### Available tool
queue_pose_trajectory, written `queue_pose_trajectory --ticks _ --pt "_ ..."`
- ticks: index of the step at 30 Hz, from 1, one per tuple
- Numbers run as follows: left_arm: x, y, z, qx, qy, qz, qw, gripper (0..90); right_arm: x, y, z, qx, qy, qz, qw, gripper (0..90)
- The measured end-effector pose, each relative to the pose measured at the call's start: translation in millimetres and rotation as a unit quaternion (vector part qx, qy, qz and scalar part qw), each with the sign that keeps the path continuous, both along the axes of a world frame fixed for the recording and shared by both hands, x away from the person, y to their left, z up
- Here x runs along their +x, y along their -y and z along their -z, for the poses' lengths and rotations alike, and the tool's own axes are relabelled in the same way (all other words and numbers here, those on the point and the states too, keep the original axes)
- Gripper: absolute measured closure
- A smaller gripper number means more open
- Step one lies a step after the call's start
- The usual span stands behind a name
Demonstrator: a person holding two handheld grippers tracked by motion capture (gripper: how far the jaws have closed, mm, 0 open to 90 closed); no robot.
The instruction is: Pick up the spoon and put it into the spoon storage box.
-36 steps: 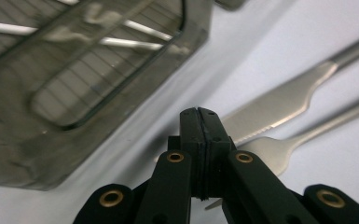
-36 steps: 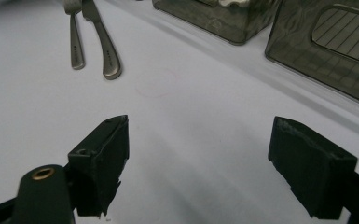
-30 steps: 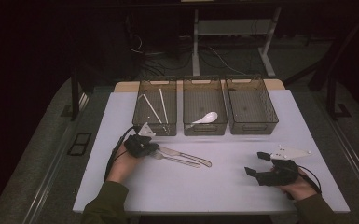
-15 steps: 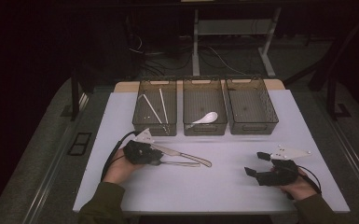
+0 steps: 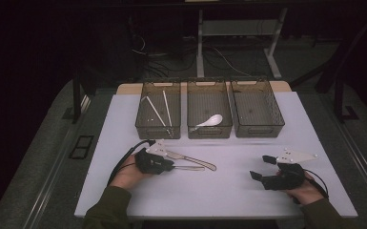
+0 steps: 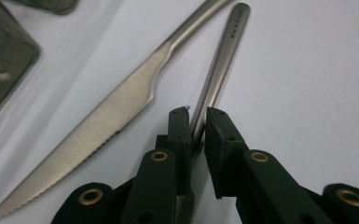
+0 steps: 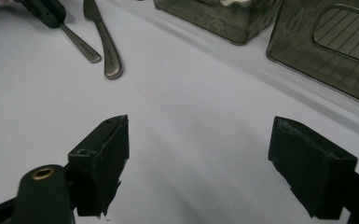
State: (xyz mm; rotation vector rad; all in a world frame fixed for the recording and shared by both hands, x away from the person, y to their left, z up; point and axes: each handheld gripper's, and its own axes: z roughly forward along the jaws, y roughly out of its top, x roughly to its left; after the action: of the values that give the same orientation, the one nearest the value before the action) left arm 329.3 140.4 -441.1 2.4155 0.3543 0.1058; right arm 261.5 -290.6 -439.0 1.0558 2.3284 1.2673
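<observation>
The left gripper (image 6: 196, 126) has its jaws nearly together, pinching the slim steel handle (image 6: 220, 70) of what I'd guess is a fork or spoon; the head end is hidden under the gripper, so can't say which. It lies on the white table (image 5: 219, 191) right beside a serrated table knife (image 6: 88, 126), just in front of the left basket (image 5: 158, 110).

To do the pickup well, I'd lift straight up and keep the handle level so it doesn't swing into the knife, since the two handles nearly meet at the far end.

The left gripper view shows the knife's teeth and the pinch itself. The high view gives the layout instead: chopsticks (image 5: 164, 109) in the left basket, a white soup spoon (image 5: 208, 122) in the middle basket (image 5: 208, 109). The right gripper (image 7: 196, 168) hovers wide open, holding nothing, off to the side.
</observation>
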Motion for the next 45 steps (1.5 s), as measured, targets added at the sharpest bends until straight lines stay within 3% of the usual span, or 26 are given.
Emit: queue_pose_trajectory --ticks 6,15,20,22,33,36,40,45 --pt "-5.3 2.1 -0.8 0.000 -0.014 0.038 0.9992 84.0 -0.3 -0.1 -0.2 0.001 0.000 -0.001 1.0000 20.4" --pt "-9.0 5.4 -3.7 0.000 -0.031 0.041 0.9987 85.2 -0.4 0.1 -0.5 0.008 -0.002 -0.009 0.9999 20.4" --pt "-10.3 2.8 -15.4 -0.025 -0.022 0.041 0.9986 85.3 -1.0 0.4 -3.8 0.021 -0.011 -0.026 0.9994 20.4" --pt "-11.3 2.3 -21.1 -0.037 -0.016 0.040 0.9984 85.3 -1.0 1.0 -7.6 0.027 -0.015 -0.046 0.9984 20.3" --pt "-15.9 9.3 -35.5 -0.060 0.002 0.048 0.9970 85.4 -0.4 -4.3 -17.1 0.028 -0.032 -0.087 0.9953 19.2" --pt "-18.2 11.7 -41.6 -0.069 0.010 0.054 0.9961 85.4 1.0 -6.8 -20.9 0.029 -0.032 -0.100 0.9940 19.7" --pt "-20.9 19.1 -47.0 -0.077 0.012 0.068 0.9946 85.4 5.2 -17.1 -29.4 0.013 -0.025 -0.137 0.9901 23.5" --pt "-23.5 34.1 -50.6 -0.080 0.010 0.089 0.9927 85.4 11.4 -40.4 -42.7 -0.007 -0.018 -0.189 0.9818 25.8"
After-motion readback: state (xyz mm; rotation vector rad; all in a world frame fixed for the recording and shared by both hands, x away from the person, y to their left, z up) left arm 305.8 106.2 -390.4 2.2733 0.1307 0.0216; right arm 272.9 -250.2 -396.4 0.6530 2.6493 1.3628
